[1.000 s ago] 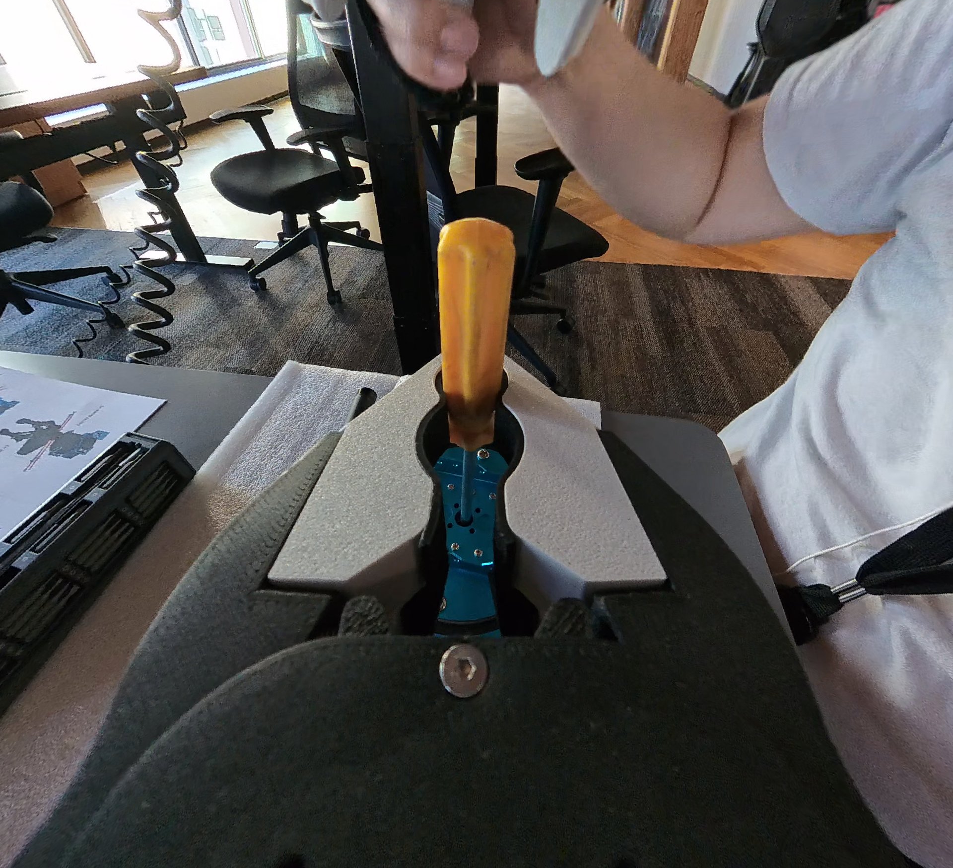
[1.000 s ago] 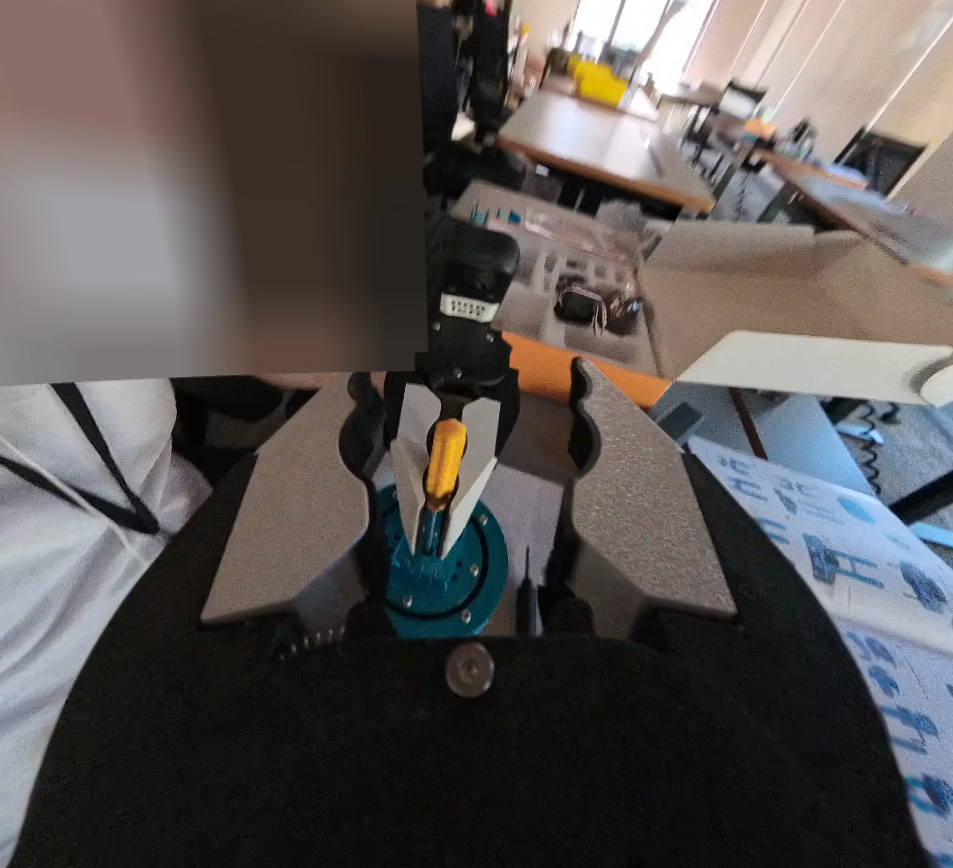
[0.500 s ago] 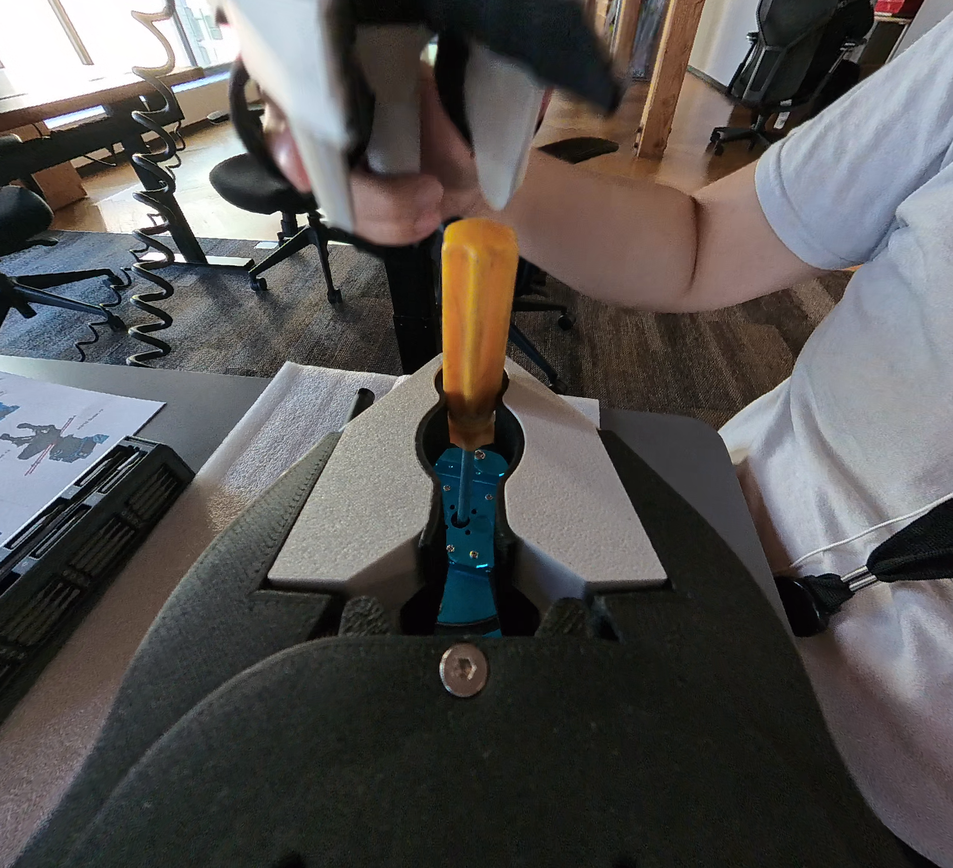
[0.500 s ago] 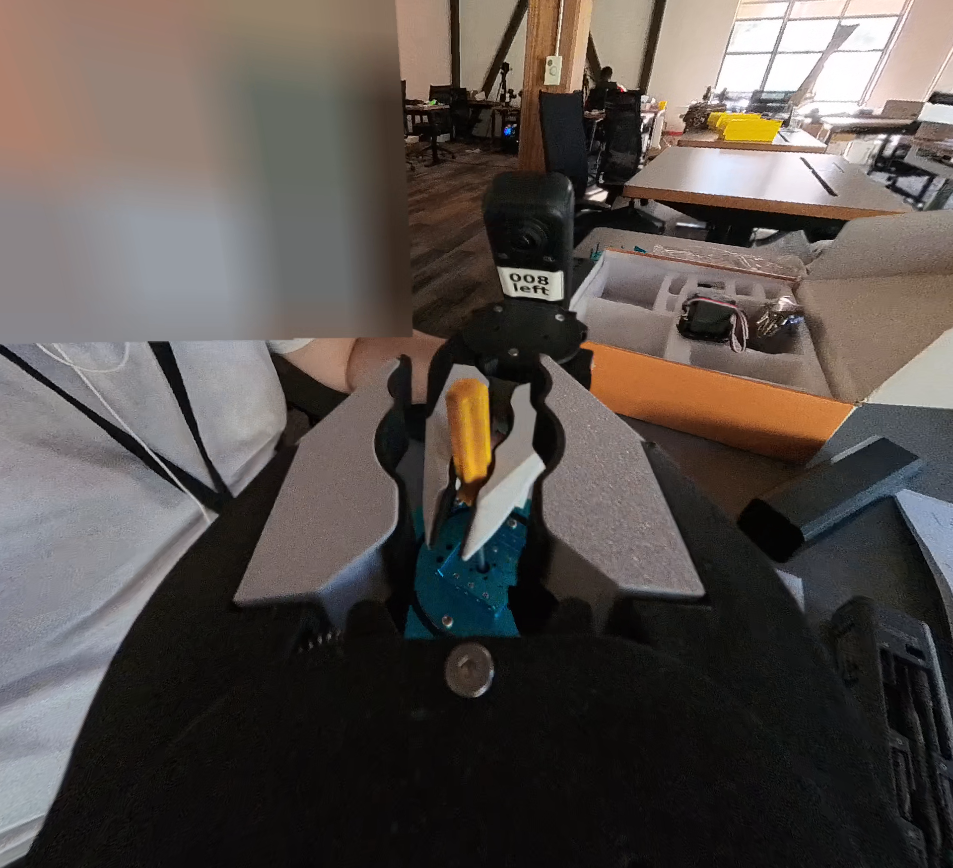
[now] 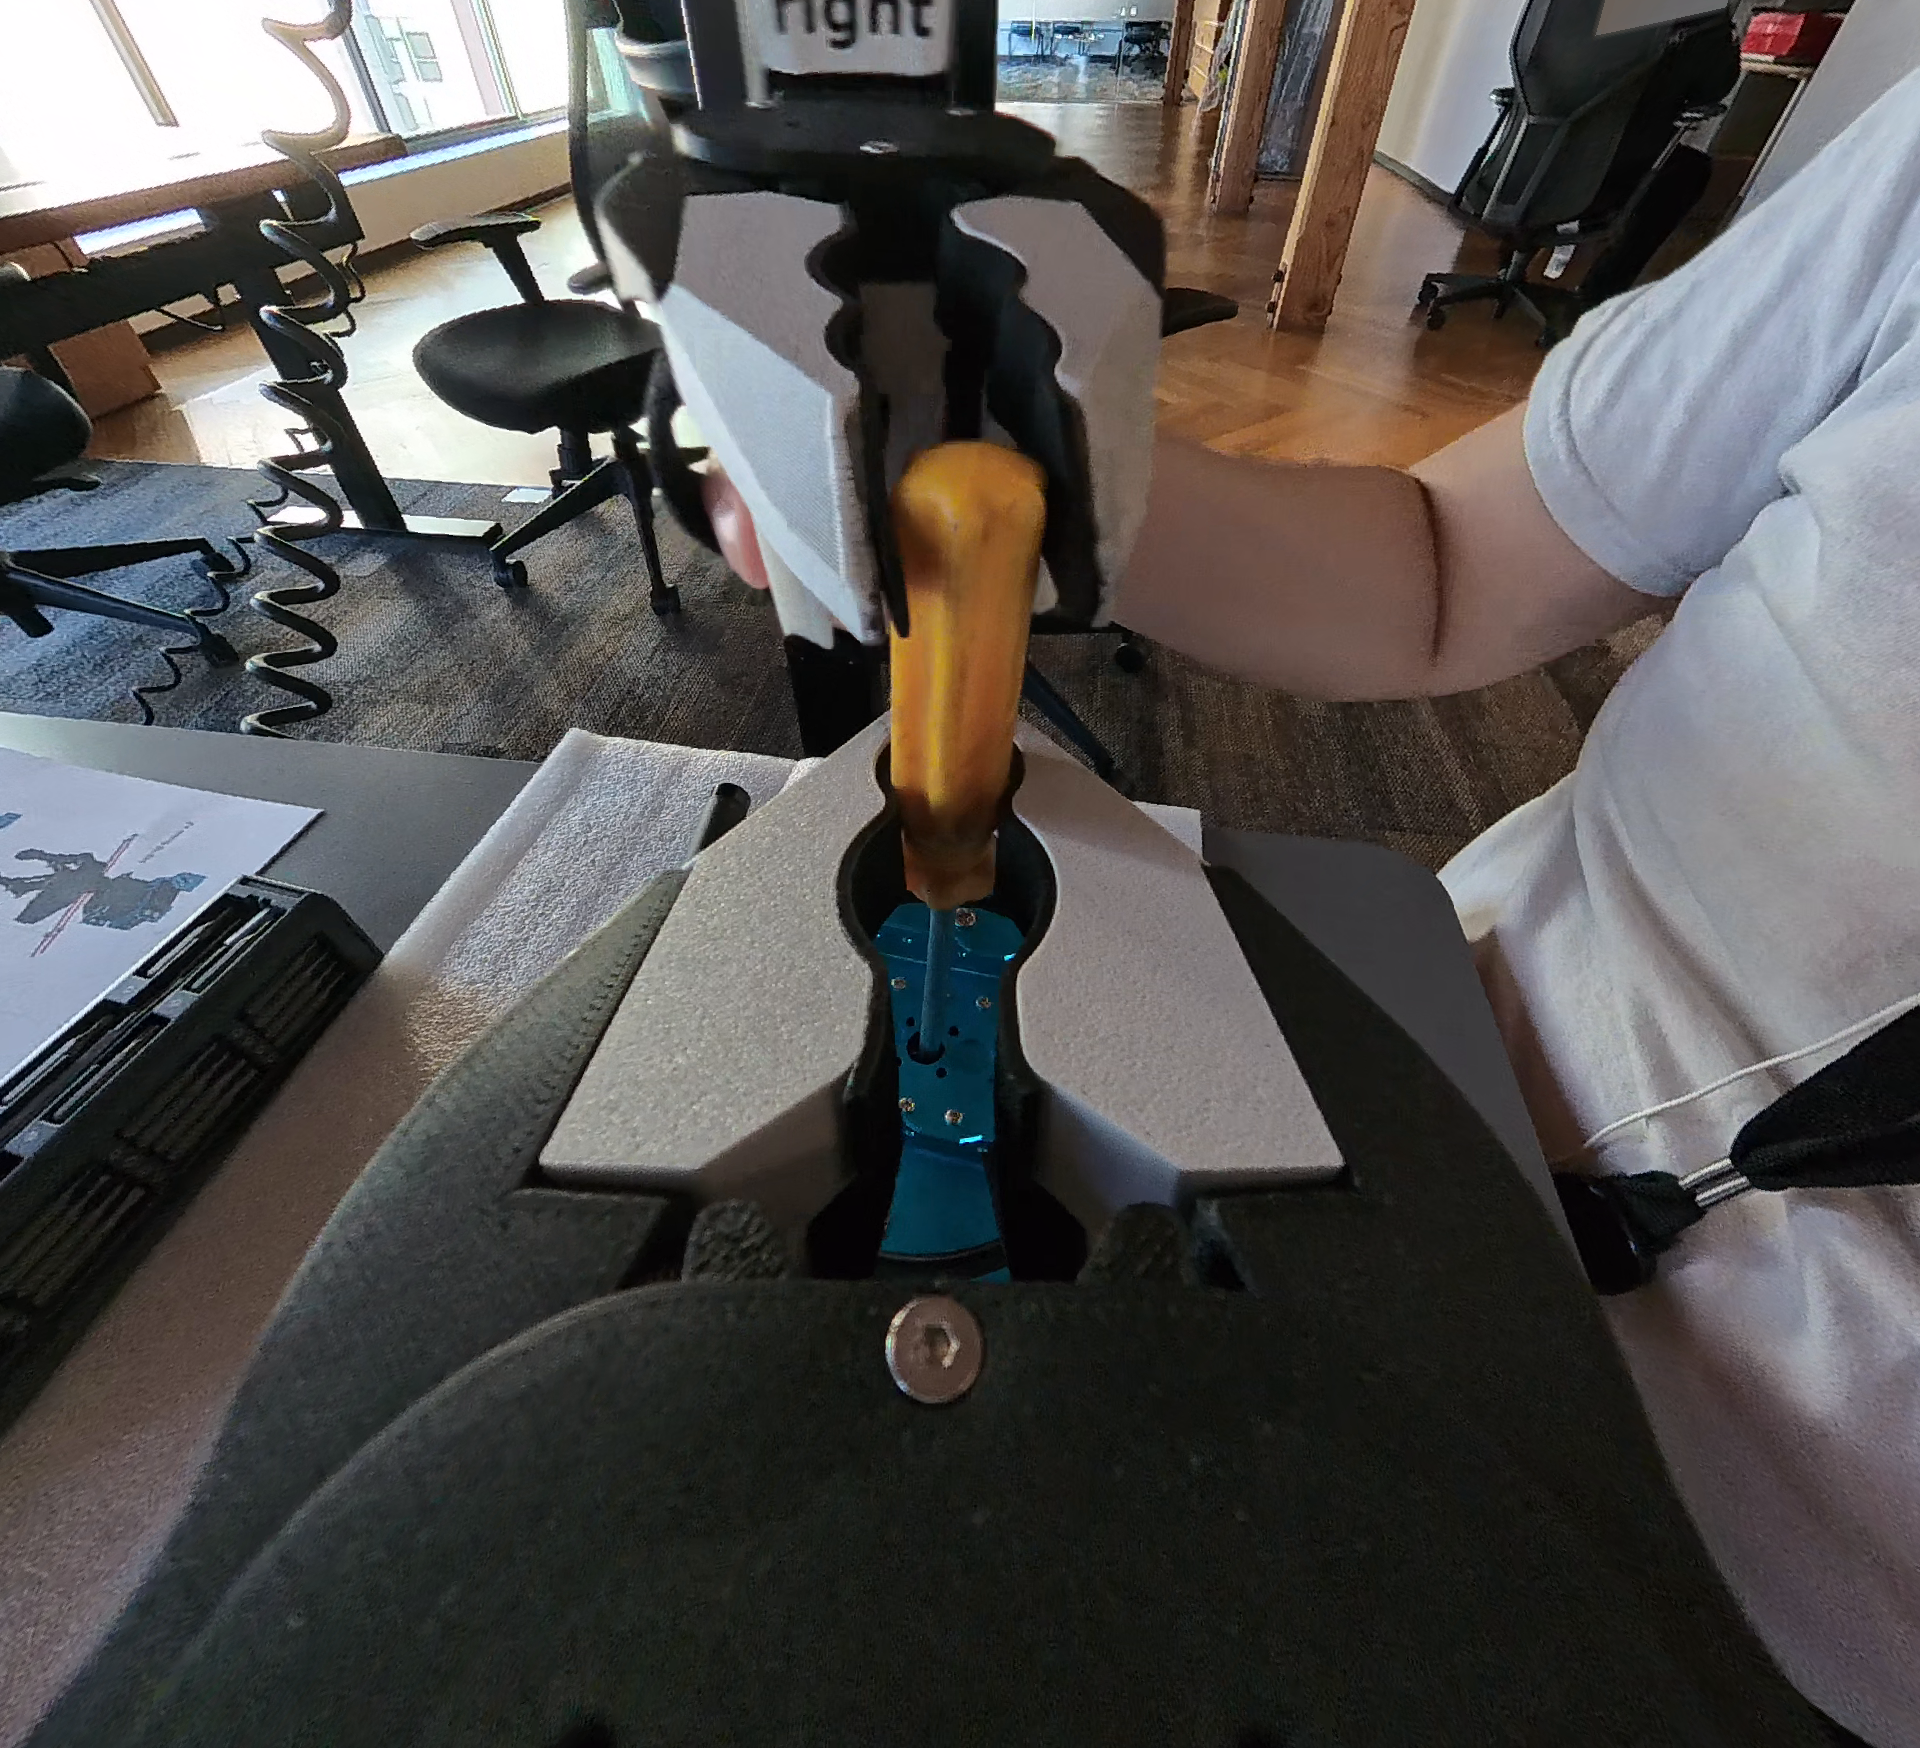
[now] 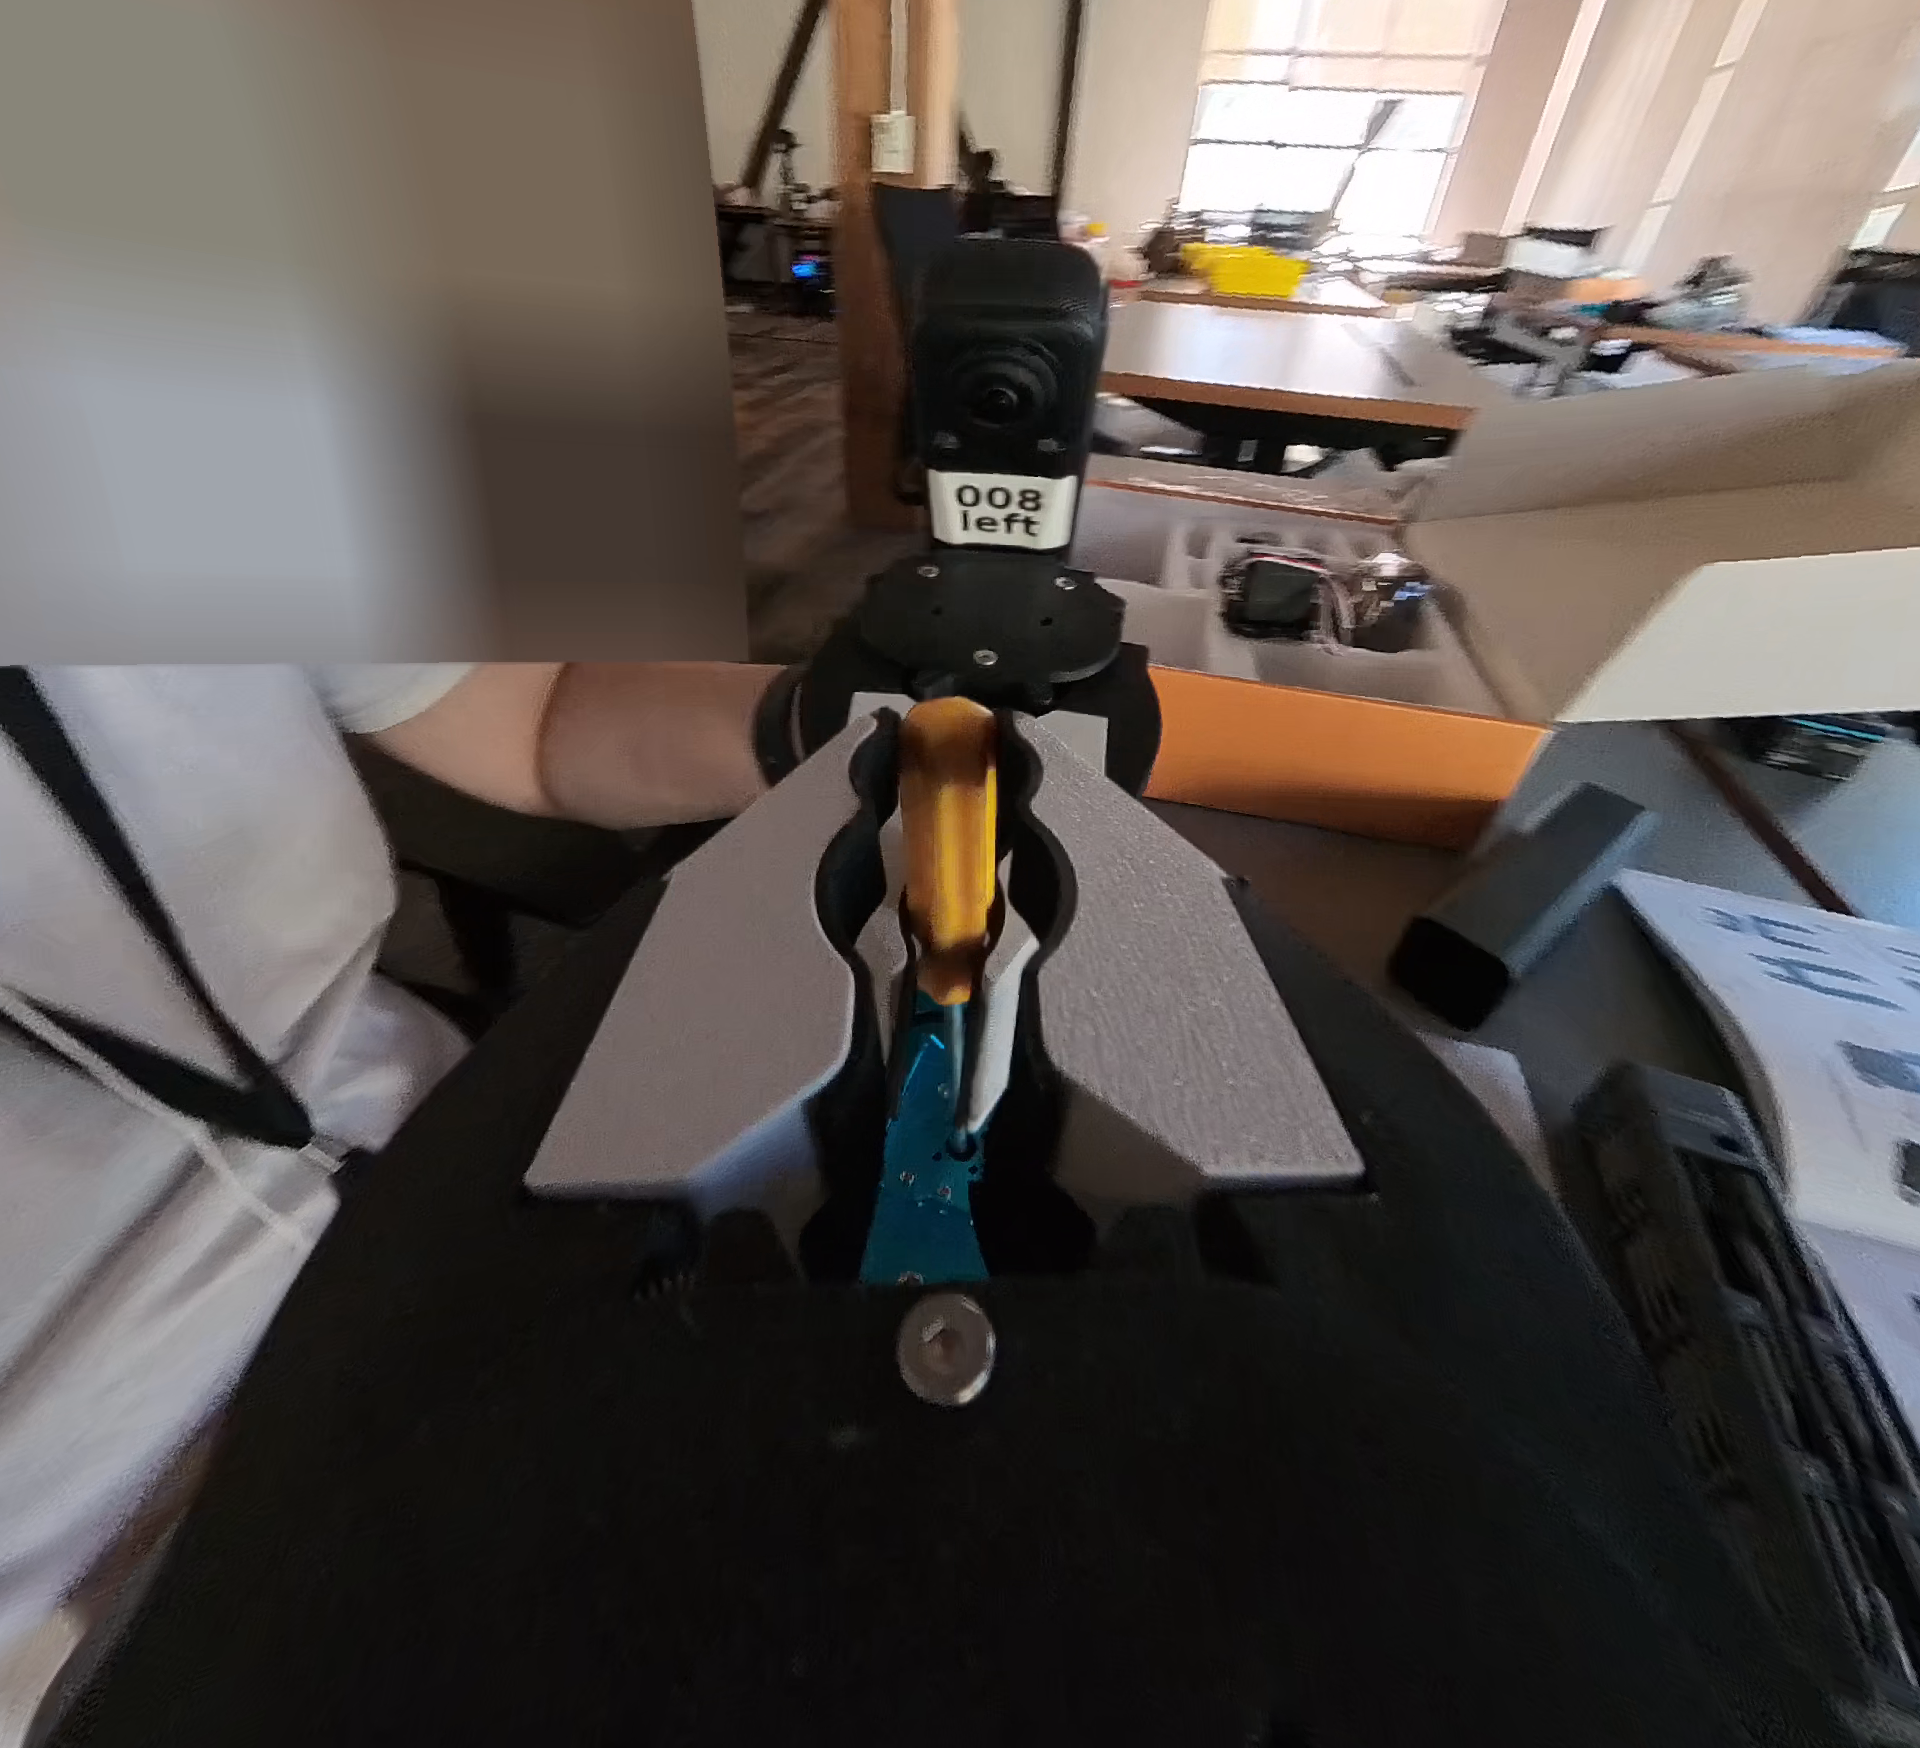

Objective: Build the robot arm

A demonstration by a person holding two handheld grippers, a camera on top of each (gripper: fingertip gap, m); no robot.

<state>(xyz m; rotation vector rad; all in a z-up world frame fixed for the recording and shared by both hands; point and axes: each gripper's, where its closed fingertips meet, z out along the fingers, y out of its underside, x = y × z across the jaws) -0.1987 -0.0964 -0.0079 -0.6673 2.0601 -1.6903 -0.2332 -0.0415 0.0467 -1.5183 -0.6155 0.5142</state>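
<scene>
Screwdriver (image 5: 966, 649): amber handle upright, long axis near vertical, thin shaft dropping onto blue part (image 5: 940, 1054). Left tongs (image 5: 940, 877) clenched about the handle's lower end and the blue part beneath. Right tongs (image 6: 940, 877) closed round the handle higher up, facing the left pair head-on. Black bit case (image 5: 135, 1044) left of the screwdriver on the counter (image 5: 416, 784), printed sheet (image 5: 104, 867) beyond; orange-sided box (image 6: 1340, 763) behind; white foam pad (image 5: 582, 825) underneath. Nothing between tongs and handle.
</scene>
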